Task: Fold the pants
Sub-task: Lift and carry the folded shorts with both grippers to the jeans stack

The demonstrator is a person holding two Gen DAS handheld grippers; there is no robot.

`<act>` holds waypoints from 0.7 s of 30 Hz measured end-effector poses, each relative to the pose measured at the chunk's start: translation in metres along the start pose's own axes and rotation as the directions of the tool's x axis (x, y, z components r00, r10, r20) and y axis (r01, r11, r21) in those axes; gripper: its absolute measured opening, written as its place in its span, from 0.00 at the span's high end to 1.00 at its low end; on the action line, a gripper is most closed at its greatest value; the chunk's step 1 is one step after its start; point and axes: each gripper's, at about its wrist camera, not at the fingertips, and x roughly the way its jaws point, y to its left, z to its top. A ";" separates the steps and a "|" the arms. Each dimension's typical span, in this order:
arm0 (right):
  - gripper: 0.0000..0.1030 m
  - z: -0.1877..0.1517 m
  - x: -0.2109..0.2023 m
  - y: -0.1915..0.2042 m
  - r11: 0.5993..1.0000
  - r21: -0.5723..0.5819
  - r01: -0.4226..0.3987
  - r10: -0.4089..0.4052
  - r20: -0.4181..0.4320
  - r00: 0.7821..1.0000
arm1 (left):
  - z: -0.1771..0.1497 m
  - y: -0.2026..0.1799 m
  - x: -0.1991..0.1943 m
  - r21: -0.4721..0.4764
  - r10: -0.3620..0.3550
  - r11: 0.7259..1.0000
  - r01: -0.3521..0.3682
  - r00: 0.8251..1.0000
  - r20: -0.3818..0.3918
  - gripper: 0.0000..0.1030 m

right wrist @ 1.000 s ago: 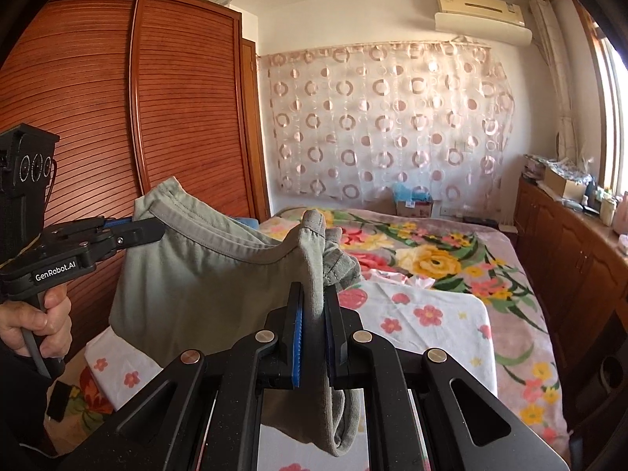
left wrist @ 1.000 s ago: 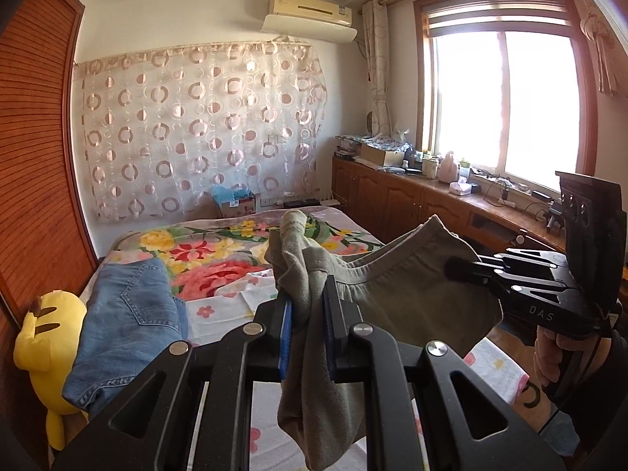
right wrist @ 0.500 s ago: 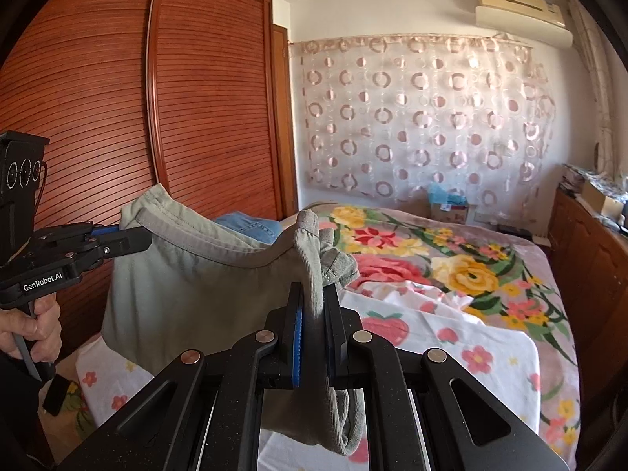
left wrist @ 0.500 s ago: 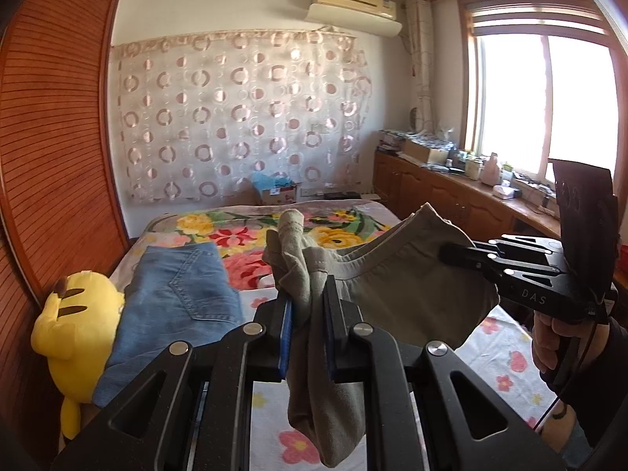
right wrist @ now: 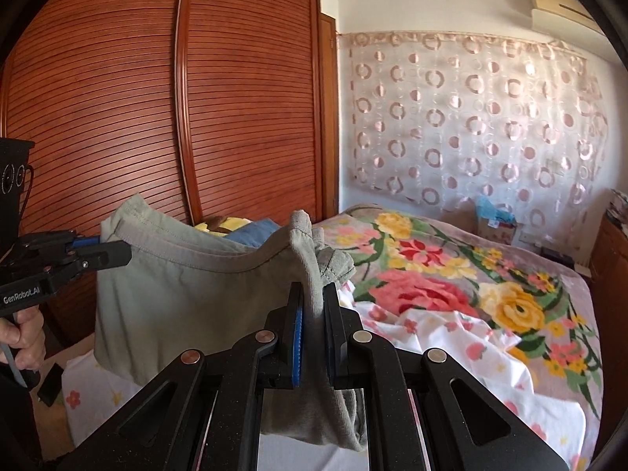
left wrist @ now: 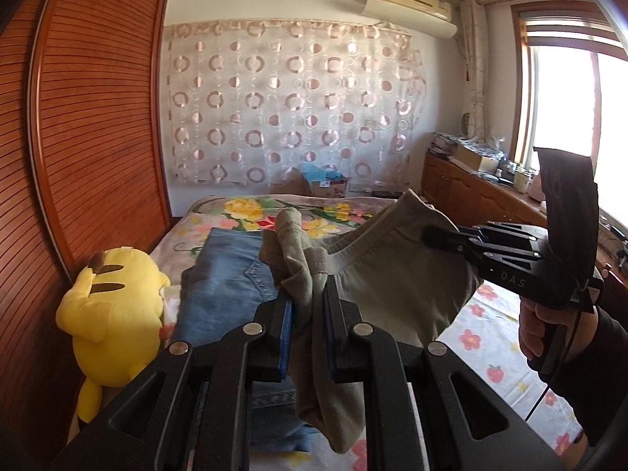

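Note:
The grey-green pants (left wrist: 400, 286) hang in the air above the bed, stretched by their waistband between both grippers. My left gripper (left wrist: 308, 298) is shut on one end of the waistband, with bunched fabric sticking up between the pads. My right gripper (right wrist: 312, 294) is shut on the other end. In the left wrist view the right gripper (left wrist: 431, 235) shows at the right, clamping the pants. In the right wrist view the left gripper (right wrist: 114, 249) shows at the left, clamping the pants (right wrist: 188, 298). The legs hang down out of sight.
Blue jeans (left wrist: 223, 290) lie on the bed beside a yellow plush toy (left wrist: 110, 310). The bed (right wrist: 471, 286) has a floral blanket and a white flowered sheet (right wrist: 490, 357). A wooden wardrobe (right wrist: 235, 117) stands at the left, low cabinets (left wrist: 482, 200) under the window at the right.
Both grippers have swung left with the pants still held between them. The wardrobe, jeans and plush toy take up more of the views, and the window has slid toward the right edge.

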 end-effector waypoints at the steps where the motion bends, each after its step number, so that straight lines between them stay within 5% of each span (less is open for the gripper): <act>1: 0.91 0.004 0.007 -0.003 1.000 -0.005 -0.010 0.010 -0.001 1.000 | 0.000 0.003 0.002 -0.003 0.010 1.000 -0.010 1.000 0.002 0.85; 21: 0.91 0.036 0.145 -0.033 0.972 -0.053 -0.228 0.226 -0.039 0.973 | -0.023 0.056 0.014 -0.153 0.158 0.975 -0.163 0.987 -0.040 0.85</act>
